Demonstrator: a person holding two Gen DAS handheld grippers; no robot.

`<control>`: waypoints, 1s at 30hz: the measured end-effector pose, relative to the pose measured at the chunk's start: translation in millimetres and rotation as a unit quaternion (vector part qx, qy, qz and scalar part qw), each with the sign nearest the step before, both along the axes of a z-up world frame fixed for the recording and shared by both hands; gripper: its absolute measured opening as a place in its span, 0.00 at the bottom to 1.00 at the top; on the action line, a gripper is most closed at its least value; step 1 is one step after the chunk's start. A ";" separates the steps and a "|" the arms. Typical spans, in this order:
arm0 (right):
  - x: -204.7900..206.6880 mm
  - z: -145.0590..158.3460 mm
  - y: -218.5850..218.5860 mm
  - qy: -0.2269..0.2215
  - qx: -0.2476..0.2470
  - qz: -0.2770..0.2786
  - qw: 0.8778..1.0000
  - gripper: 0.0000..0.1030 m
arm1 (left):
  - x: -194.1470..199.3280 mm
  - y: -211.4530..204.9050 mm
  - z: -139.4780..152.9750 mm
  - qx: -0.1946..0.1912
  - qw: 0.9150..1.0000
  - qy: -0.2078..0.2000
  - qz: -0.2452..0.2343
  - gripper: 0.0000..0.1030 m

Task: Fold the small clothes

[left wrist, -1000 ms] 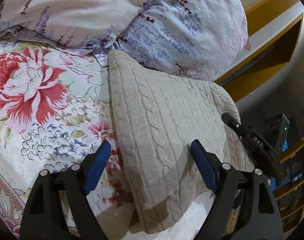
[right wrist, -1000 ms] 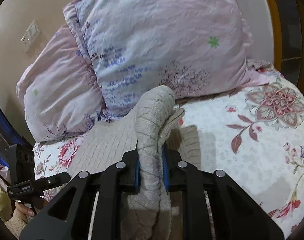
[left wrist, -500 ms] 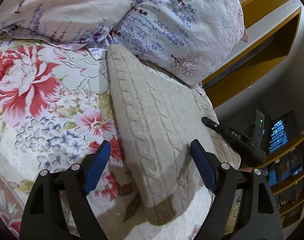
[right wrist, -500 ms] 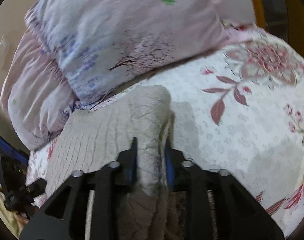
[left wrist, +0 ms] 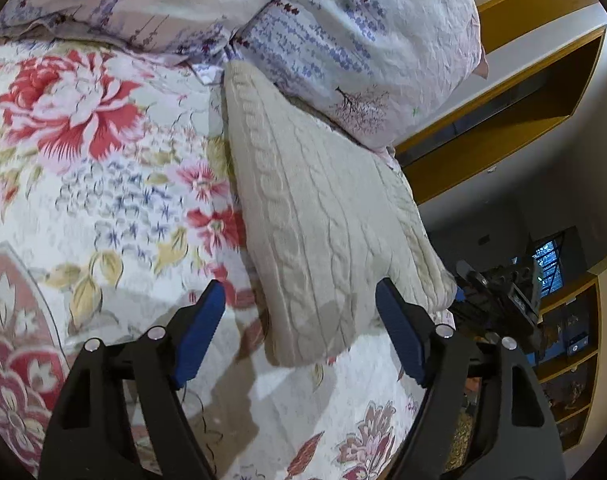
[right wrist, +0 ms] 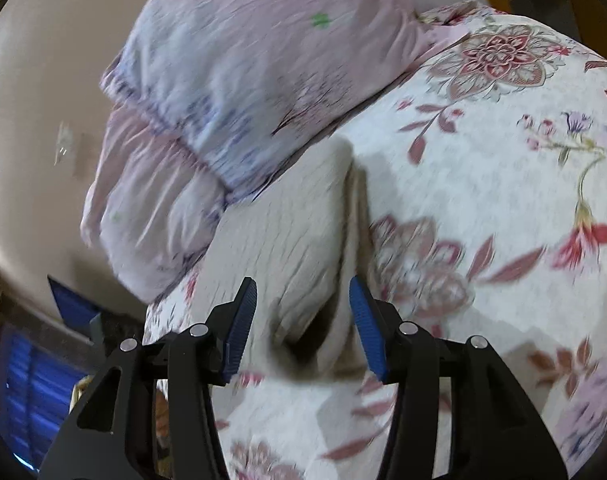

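Folded cream cable-knit sweater (left wrist: 319, 224) lying on a floral bedspread (left wrist: 103, 208), its far end against the pillows (left wrist: 363, 40).

The right tool (right wrist: 303, 320) is opening, nothing gripped, seemingly letting the fold settle; the left tool (left wrist: 299, 328) hovers wide but closing, pads clear of the near corner.

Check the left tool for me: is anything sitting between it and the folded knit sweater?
Nothing visible. The left tool, its jaws closing, has only bare floral bedspread ahead, and the near corner of the folded knit sweater already lies between its pads, untouched. The pillows sit behind the sweater, out of the way.
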State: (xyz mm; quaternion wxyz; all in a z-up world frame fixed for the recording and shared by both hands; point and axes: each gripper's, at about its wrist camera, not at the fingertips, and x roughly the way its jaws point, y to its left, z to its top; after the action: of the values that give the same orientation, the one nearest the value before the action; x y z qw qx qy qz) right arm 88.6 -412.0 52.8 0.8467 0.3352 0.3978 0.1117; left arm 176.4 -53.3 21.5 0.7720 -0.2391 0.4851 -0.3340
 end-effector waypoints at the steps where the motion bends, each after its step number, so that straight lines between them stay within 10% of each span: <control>1: -2.7 0.9 3.7 -0.001 -0.005 0.005 1.000 0.49 | -1.7 0.0 -1.7 0.002 1.000 0.002 0.001 0.71; 5: -2.4 -4.7 17.9 0.012 -0.052 0.013 0.999 0.41 | -4.2 -3.3 -9.1 0.002 1.000 0.015 -0.003 0.63; 7: -0.2 -8.9 21.8 0.018 -0.066 0.017 0.998 0.11 | -5.0 -6.9 -12.9 0.007 1.000 0.018 -0.006 0.53; 12: -15.4 28.3 29.0 -0.059 -0.127 -0.002 0.990 0.09 | -7.6 -13.0 -6.3 0.020 0.999 -0.005 -0.025 0.17; 20: -11.6 -7.1 26.0 0.021 -0.217 -0.018 0.976 0.08 | -16.8 -7.9 -7.3 0.026 0.999 -0.013 -0.030 0.12; 26: -6.4 -25.9 10.5 0.047 -0.167 -0.018 0.985 0.09 | -16.4 -6.1 -14.5 0.021 0.999 -0.001 -0.032 0.15; 30: -5.7 -20.0 -3.2 0.049 -0.121 -0.024 0.991 0.38 | -17.8 -3.1 -6.8 0.029 0.999 -0.011 -0.020 0.32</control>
State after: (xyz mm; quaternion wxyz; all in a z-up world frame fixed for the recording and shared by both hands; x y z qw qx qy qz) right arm 83.0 -415.2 32.9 0.8628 0.2449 0.4416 0.0255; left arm 158.6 -56.4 14.7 0.7770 -0.2035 0.4907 -0.3377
